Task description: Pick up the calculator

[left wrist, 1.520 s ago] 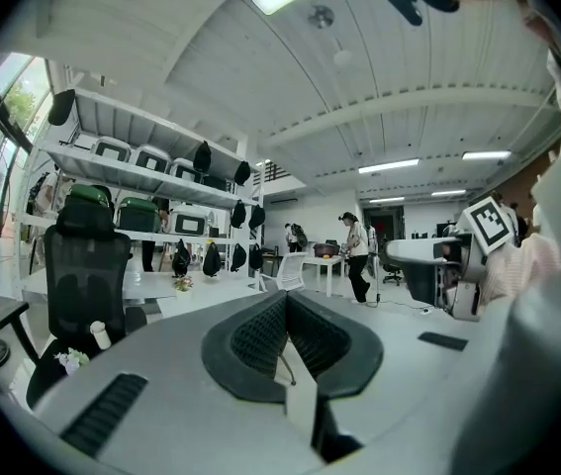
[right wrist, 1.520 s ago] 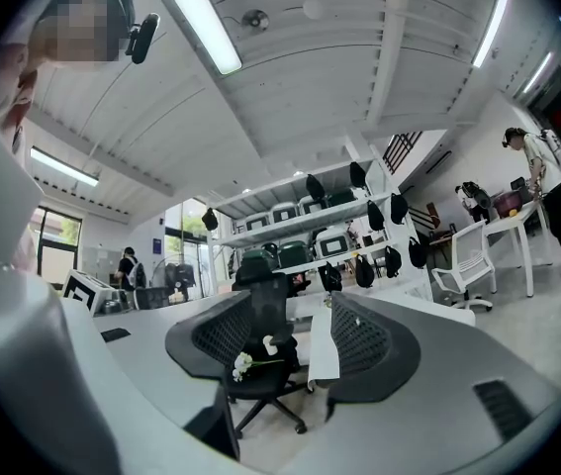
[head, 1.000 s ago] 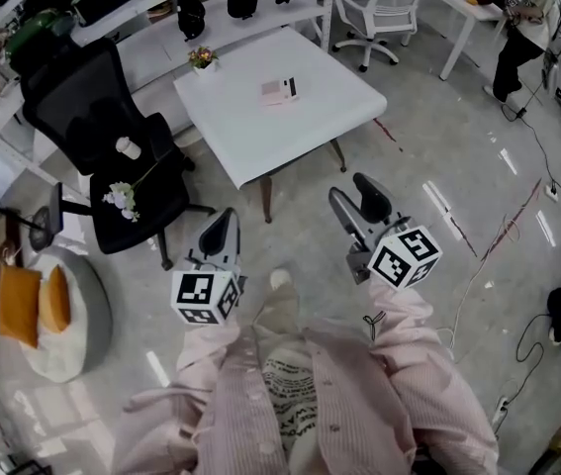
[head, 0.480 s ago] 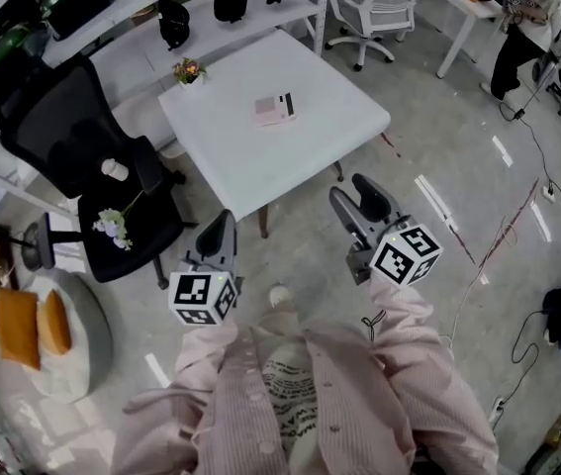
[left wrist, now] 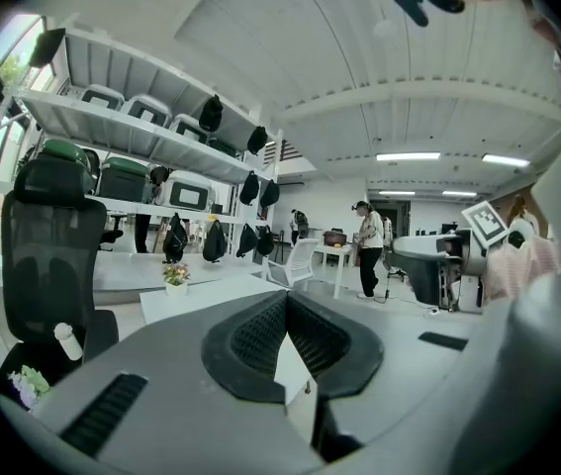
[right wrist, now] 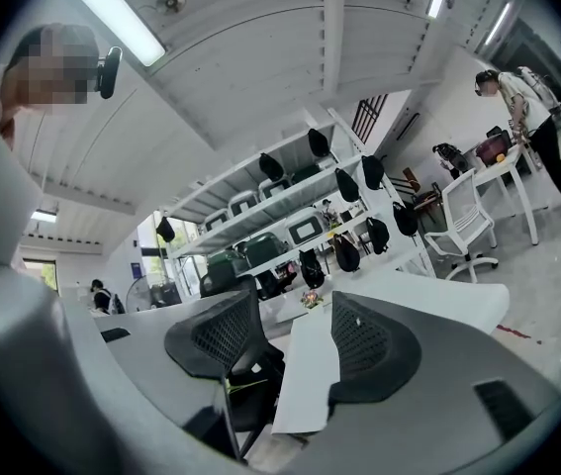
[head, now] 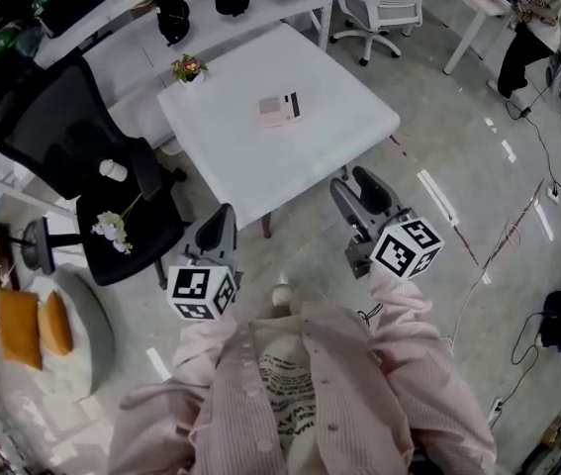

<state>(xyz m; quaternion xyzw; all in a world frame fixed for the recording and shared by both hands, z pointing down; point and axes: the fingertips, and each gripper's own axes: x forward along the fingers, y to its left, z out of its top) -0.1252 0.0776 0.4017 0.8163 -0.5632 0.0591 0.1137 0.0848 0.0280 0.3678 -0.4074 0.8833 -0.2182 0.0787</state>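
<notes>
No legible text, brand or number. Black-and-white square markers on left gripper (head: 219, 228), right gripper (head: 355, 192): patterns only.

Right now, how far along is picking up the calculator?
Nothing done yet: the calculator lies untouched on the white table. In hand: nothing; the right tool is open, the left tool shut, both short of the table. Left: approach, grasp, lift.

White table (head: 250, 161), pink calculator (head: 280, 110) with black end, black chair (head: 62, 132), pink striped shirt (head: 404, 364)
</notes>
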